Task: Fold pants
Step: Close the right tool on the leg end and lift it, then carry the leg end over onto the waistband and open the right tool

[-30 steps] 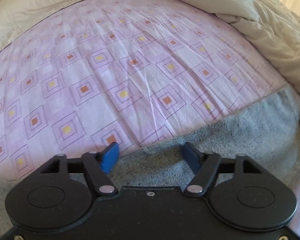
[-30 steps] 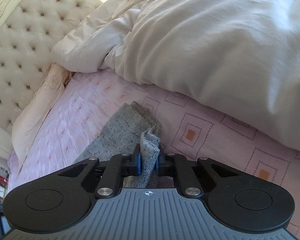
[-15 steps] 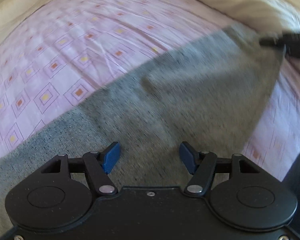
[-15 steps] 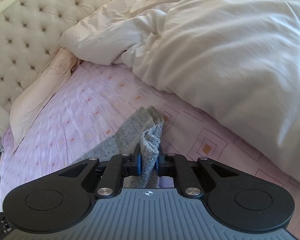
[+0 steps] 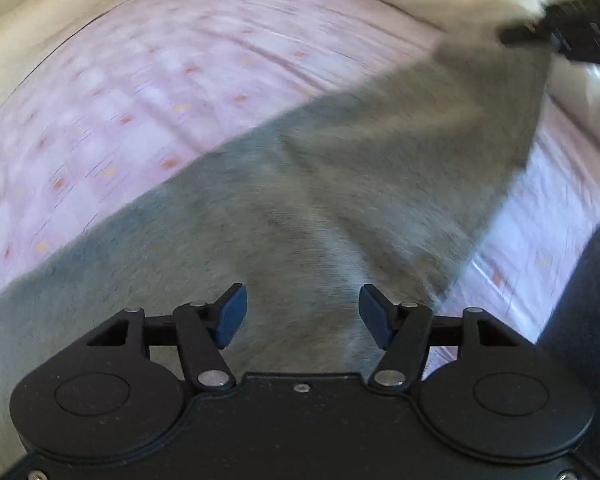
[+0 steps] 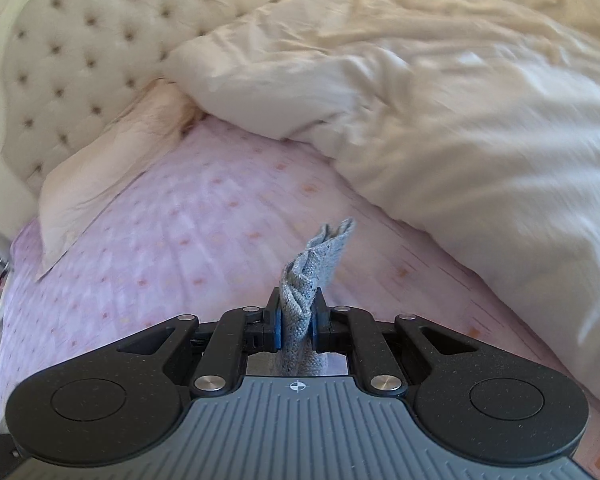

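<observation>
Overhead, grey pants (image 5: 340,184) in right gripper (image 6: 296,316) jaws.

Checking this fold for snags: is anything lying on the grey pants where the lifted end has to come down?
Nothing visible. The right gripper pinches the pants; the left gripper hovers open over bare grey cloth.

White duvet (image 6: 460,120) bunched on pink patterned sheet (image 6: 180,232).

Open passage is offered by the flat pink sheet (image 6: 188,248) left of the raised grey pants (image 5: 340,184), while the right side is blocked by the heaped duvet (image 6: 460,128) and the far end by the tufted headboard (image 6: 100,48).
</observation>
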Demonstrator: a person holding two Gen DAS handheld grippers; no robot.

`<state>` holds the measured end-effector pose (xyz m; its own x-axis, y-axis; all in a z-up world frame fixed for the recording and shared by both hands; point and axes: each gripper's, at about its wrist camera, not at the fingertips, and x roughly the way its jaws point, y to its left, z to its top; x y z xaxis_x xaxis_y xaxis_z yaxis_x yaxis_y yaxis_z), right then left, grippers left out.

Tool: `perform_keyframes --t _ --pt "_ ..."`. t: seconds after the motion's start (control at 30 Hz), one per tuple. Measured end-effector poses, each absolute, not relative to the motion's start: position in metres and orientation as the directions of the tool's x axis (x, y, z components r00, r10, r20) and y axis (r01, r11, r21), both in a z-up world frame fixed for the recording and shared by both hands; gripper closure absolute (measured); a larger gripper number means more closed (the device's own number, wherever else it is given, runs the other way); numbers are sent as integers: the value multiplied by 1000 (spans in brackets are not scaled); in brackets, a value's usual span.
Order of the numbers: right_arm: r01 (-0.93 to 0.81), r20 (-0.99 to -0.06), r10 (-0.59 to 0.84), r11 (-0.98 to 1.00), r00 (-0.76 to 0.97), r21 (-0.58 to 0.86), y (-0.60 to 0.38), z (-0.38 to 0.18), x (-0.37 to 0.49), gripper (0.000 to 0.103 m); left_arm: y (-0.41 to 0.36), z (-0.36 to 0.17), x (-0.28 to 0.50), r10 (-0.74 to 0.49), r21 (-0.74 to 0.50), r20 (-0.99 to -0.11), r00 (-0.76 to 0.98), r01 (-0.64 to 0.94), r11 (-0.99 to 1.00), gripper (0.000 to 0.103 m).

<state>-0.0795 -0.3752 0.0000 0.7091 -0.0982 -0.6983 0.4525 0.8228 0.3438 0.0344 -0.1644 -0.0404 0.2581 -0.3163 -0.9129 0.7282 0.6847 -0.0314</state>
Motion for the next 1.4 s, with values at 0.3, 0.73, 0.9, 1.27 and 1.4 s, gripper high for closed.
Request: perform_keyframes --t 0.3,0.73,0.9,1.27,1.4 --pt "242 -666 -2 932 746 269 -285 54 -36 91 -53 -20 54 -338 -135 -888 311 527 839 38" --pt "-45 -683 220 963 696 265 -91 47 18 91 66 -30 76 -310 -195 -873 377 312 930 38" --pt "-128 -762 182 983 622 130 -18 -13 18 91 80 -33 84 -301 -224 -858 416 226 948 38" --pt "-258 -799 316 944 512 207 -6 -12 -1 71 100 -35 85 -260 -217 -844 469 146 965 38" --pt "-147 -796 292 956 530 253 -42 9 12 71 99 -28 79 -268 -214 -816 511 163 963 39"
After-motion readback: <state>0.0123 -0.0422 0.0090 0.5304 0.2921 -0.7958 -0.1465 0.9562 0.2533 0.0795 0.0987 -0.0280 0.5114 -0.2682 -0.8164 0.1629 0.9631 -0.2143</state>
